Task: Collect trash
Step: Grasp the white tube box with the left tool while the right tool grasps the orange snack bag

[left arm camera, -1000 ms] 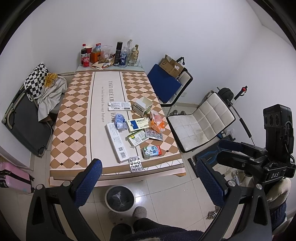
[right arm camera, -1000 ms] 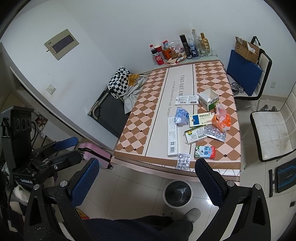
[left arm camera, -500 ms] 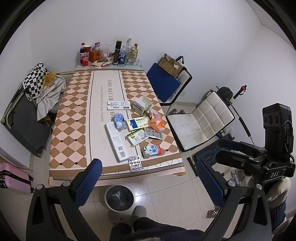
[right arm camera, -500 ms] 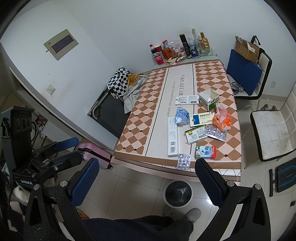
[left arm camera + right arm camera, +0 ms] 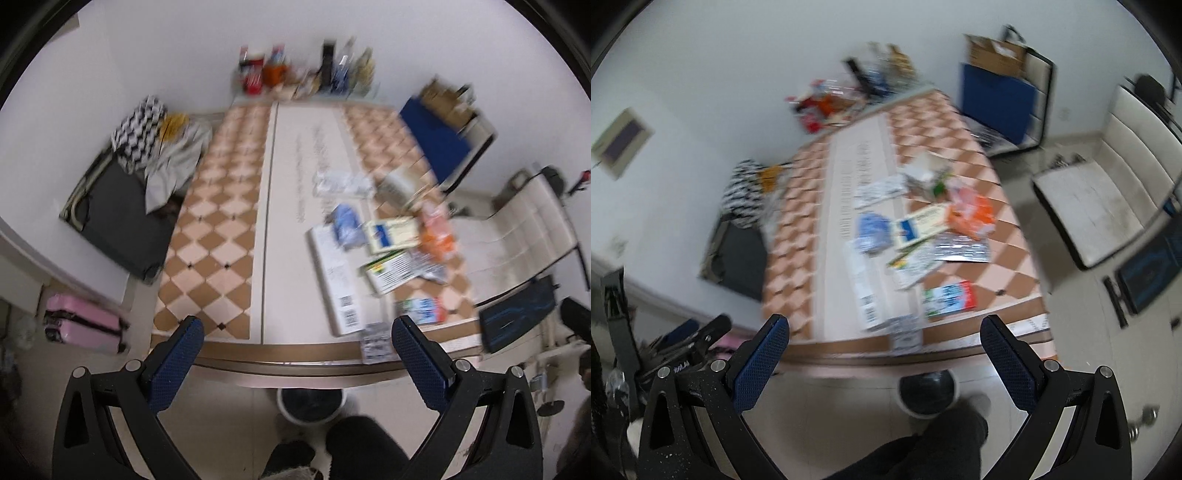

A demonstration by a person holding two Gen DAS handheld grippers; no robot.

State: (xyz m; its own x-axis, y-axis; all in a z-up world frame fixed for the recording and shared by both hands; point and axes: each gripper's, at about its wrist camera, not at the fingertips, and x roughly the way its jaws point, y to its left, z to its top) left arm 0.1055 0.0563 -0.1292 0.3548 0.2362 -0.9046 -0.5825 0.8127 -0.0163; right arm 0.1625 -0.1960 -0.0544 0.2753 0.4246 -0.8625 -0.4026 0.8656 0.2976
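Observation:
Both views are motion-blurred. Trash lies on the right half of the checkered table (image 5: 214, 236) (image 5: 993, 266): a long white box (image 5: 338, 280) (image 5: 866, 291), a blister pack (image 5: 375, 343) (image 5: 905, 334) at the near edge, a small milk carton (image 5: 421, 312) (image 5: 949, 299), medicine boxes (image 5: 393, 234) (image 5: 919, 227), a blue wrapper (image 5: 347, 221) (image 5: 873, 230) and an orange bag (image 5: 436, 236) (image 5: 971, 216). A round bin (image 5: 310, 404) (image 5: 927, 393) stands on the floor under the near edge. My left gripper (image 5: 295, 365) and right gripper (image 5: 884, 363) hang open above the table's near edge, holding nothing.
Bottles and cans (image 5: 306, 74) (image 5: 849, 92) crowd the table's far end. A dark folding cot with clothes (image 5: 122, 192) is at the left, a pink suitcase (image 5: 85, 328) below it. A blue chair with a cardboard box (image 5: 439, 133) (image 5: 1001, 88) and a white seat (image 5: 517, 229) (image 5: 1100, 195) stand right. A person's legs (image 5: 354, 454) are below.
Both grippers have swung quickly toward the table, so it looks larger and nearer and the frames blur. Both stay open. The items on the table have not moved.

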